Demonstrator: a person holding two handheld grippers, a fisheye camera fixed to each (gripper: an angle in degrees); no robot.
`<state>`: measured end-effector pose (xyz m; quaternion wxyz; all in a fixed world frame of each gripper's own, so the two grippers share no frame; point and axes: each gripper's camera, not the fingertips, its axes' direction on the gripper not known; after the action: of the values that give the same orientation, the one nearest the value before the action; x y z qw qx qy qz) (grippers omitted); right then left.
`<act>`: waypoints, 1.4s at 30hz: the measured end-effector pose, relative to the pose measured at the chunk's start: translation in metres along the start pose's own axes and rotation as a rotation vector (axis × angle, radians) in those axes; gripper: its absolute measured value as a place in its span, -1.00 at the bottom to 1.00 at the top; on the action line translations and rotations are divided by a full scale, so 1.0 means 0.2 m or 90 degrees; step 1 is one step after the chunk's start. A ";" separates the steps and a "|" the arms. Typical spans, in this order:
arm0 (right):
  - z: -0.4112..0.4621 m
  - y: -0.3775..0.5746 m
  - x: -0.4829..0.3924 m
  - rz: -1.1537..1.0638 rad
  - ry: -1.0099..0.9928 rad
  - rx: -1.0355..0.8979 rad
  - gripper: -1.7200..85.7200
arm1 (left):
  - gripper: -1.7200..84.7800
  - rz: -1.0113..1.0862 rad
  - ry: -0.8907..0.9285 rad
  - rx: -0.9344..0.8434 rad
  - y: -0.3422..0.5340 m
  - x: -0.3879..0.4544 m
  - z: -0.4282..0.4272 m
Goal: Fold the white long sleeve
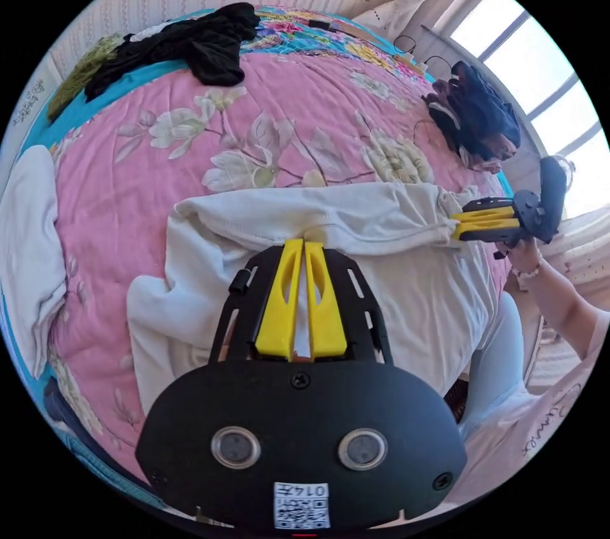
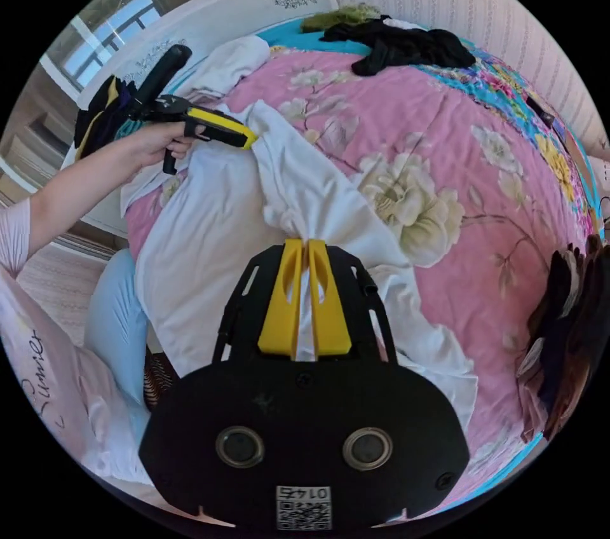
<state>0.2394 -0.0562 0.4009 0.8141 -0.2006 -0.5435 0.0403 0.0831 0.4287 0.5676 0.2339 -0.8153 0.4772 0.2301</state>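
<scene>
White long-sleeve shirt point(image 1: 381, 285) lying spread on a pink flowered bedspread point(image 1: 298, 119), with one folded edge drawn taut between the two grippers. Left gripper point(image 1: 304, 241), its yellow jaws closed together on the shirt's folded edge; right gripper point(image 1: 459, 224), held in a hand point(image 1: 524, 253), its jaws likewise clamped on the cloth at the far end of that edge. Dark clothes point(image 1: 190, 46) lie heaped near the bedspread's far side, well apart from the shirt.

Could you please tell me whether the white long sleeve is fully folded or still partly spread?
Partly spread: the white long sleeve has one edge doubled over, its body loose across the pink floral bedspread.
</scene>
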 end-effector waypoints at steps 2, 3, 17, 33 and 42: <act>-0.17 -0.06 0.09 -0.001 0.004 0.044 -0.96 | -0.98 0.011 0.002 0.032 -0.07 0.00 -0.08; -0.26 -0.12 0.17 0.016 0.010 0.072 -0.97 | -0.98 0.018 -0.006 0.043 -0.13 0.00 -0.12; -0.18 -0.76 1.01 0.233 0.038 -0.025 -0.87 | -0.98 -0.101 0.009 0.059 -0.65 -0.14 -0.12; -1.63 1.13 0.67 0.451 0.140 0.195 -0.78 | -0.98 0.035 0.082 0.159 -0.34 0.46 -0.67; -1.81 1.67 0.63 0.602 0.072 0.200 -0.70 | -0.79 0.039 0.183 0.046 -0.63 1.23 -0.27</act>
<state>0.6667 0.1829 0.2672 0.7553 -0.3019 -0.3354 0.4753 0.3111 0.2856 0.4837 0.1849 -0.8162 0.5381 0.1006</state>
